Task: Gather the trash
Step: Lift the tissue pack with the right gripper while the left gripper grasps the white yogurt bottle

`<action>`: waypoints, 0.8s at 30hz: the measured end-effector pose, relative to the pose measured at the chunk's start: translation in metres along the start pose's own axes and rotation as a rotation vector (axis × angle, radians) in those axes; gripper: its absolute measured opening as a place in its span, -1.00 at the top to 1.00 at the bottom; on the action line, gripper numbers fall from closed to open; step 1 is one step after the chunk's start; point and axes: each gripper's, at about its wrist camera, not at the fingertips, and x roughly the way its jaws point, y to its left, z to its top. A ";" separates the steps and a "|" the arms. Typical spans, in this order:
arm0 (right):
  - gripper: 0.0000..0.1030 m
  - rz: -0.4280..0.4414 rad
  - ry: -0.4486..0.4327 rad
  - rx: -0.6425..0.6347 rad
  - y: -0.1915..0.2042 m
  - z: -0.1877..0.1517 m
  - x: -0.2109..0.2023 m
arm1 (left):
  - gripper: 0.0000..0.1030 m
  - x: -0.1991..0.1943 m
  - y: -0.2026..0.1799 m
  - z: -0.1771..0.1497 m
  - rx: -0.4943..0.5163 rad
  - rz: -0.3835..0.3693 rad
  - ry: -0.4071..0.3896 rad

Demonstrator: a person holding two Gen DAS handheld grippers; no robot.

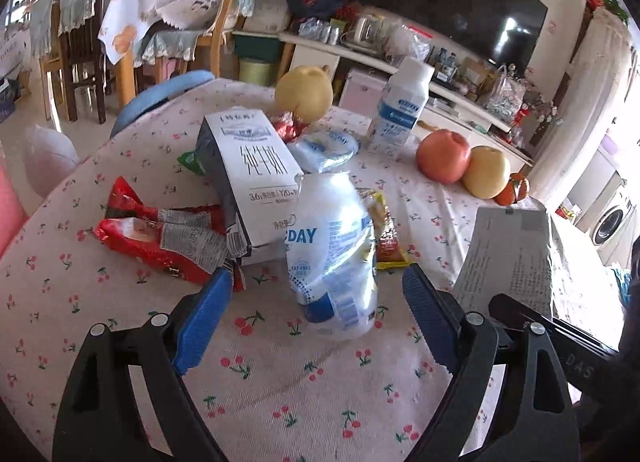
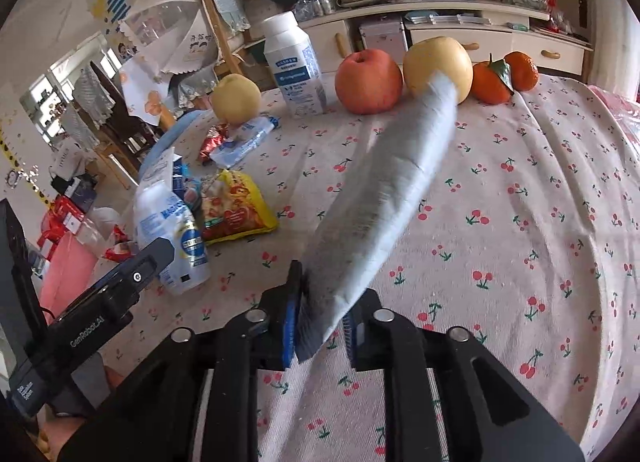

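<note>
While the right gripper (image 2: 320, 336) pinches a flattened grey carton (image 2: 384, 197) clear of the tabletop (image 2: 540, 189), the left gripper (image 1: 316, 282), jaws wide, straddles a crumpled plastic bottle (image 1: 336, 258), seemingly to grab it next.

"DAY" on bottle (image 1: 334, 258) ("GenRoboAI" on gripper (image 2: 84, 336))
</note>
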 end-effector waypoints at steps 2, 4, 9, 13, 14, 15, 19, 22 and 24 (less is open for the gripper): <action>0.37 0.004 0.011 0.005 0.001 0.002 0.006 | -0.70 0.007 -0.002 0.001 -0.006 0.010 0.013; 0.13 -0.002 0.019 0.008 0.001 0.004 0.011 | -0.70 0.013 -0.002 0.003 -0.003 0.029 0.021; -0.26 0.015 0.019 0.101 -0.015 0.009 0.021 | -0.70 0.025 -0.001 0.008 0.016 0.050 0.039; -0.26 0.102 0.008 0.256 -0.042 0.010 0.023 | -0.20 0.026 0.006 0.011 0.007 0.025 0.047; -0.26 0.131 -0.005 0.301 -0.049 0.011 0.023 | -0.14 0.028 0.008 0.012 -0.001 0.011 0.058; -0.26 0.147 -0.012 0.323 -0.053 0.010 0.023 | -0.01 0.029 0.010 0.012 -0.012 -0.008 0.068; 0.18 0.142 -0.031 0.351 -0.059 0.011 0.025 | 0.35 0.027 0.012 0.011 -0.014 -0.057 0.074; 0.42 0.119 -0.041 0.340 -0.057 0.010 0.026 | 0.46 0.023 0.012 0.012 -0.007 -0.079 0.066; 0.51 0.118 -0.049 0.332 -0.056 0.009 0.025 | 0.49 0.021 0.015 0.013 -0.017 -0.103 0.066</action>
